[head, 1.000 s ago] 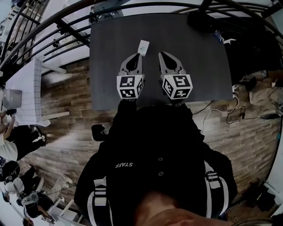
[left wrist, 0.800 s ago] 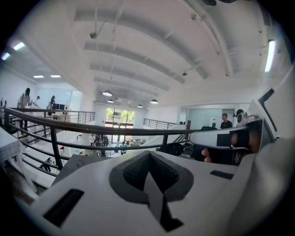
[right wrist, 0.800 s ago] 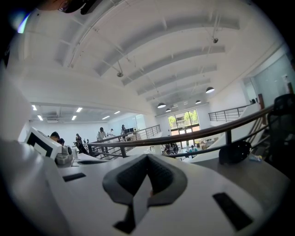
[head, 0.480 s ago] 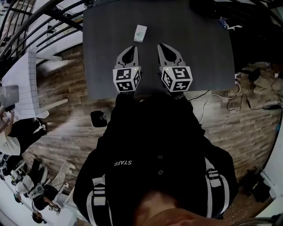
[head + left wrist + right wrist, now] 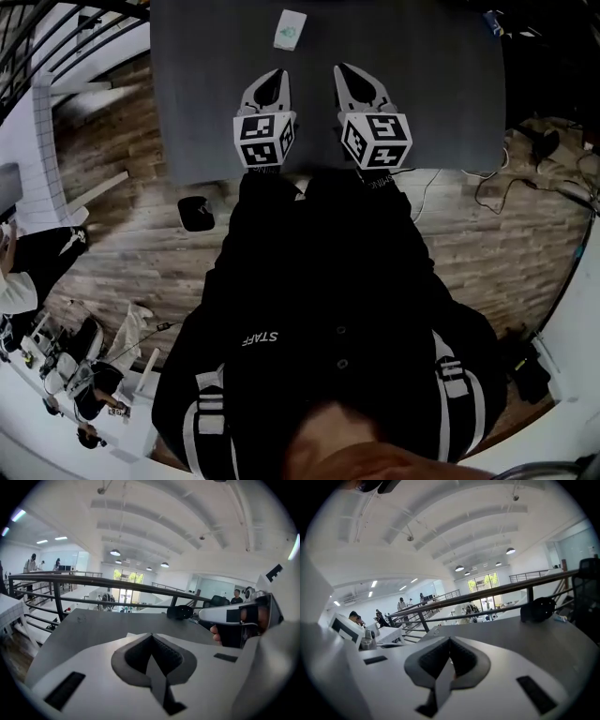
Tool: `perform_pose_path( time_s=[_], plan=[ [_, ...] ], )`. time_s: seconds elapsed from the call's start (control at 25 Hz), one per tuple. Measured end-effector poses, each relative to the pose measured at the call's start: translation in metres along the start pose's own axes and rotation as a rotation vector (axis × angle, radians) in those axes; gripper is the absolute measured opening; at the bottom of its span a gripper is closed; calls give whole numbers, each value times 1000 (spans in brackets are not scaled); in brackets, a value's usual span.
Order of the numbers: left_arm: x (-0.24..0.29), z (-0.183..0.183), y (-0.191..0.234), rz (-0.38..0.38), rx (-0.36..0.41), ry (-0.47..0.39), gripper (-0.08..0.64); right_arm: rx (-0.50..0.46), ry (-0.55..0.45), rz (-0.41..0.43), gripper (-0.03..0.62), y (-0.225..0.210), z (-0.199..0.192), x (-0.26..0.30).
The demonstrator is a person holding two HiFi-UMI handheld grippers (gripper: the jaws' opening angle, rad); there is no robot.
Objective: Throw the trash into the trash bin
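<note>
Packet (image 5: 290, 29) on grey table (image 5: 431, 94), left tongs (image 5: 277, 75) and right tongs (image 5: 343, 71) pressed together, empty, railing (image 5: 57, 599) beyond

Head view is pretty dim on my end: the dark surface (image 5: 206, 94) and the person's black jacket (image 5: 328, 281) swallow most detail, and only the wood floor (image 5: 122, 253) catches some light. Heavy fisheye everywhere, so straight lines bend near the edges. Both claw views are way brighter, with black corners, lit by round ceiling lamps (image 5: 115, 552) and far windows (image 5: 485, 582) that blow out white. The left claw (image 5: 151, 635) looks soft up close.
</note>
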State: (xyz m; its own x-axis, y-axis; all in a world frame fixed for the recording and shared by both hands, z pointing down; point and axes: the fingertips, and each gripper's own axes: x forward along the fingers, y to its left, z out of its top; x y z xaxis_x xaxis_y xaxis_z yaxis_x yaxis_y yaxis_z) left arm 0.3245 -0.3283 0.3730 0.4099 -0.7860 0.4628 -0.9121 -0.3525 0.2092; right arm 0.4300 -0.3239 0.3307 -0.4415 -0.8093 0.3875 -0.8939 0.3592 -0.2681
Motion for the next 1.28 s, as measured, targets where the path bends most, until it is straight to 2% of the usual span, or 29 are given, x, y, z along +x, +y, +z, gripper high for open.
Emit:
perform_pose_path(
  time_s=[0.12,0.28,0.44,0.6,0.92,1.04,1.16,1.28],
  plan=[
    [21,-21,11,21,-28,42,0,19,49,6,15,-13,-20,17],
    [56,-41,27,59,-25,77,0,20,108,21,15,-33,-49,48],
    [92,-75,52,83,-25,120,0,34,175,33,15,-43,-98,91],
    [132,-98,75,97,-25,119,0,40,180,37,15,-56,-126,135],
    [172,-112,83,125,24,110,9,66,181,39,15,-88,-146,158],
    [183,-112,81,113,45,116,144,73,189,39,15,-97,-151,158],
    [196,-112,74,93,69,128,230,84,192,39,15,-106,-152,157],
    [209,-116,71,71,92,140,285,94,195,38,16,-111,-159,159]
  ],
)
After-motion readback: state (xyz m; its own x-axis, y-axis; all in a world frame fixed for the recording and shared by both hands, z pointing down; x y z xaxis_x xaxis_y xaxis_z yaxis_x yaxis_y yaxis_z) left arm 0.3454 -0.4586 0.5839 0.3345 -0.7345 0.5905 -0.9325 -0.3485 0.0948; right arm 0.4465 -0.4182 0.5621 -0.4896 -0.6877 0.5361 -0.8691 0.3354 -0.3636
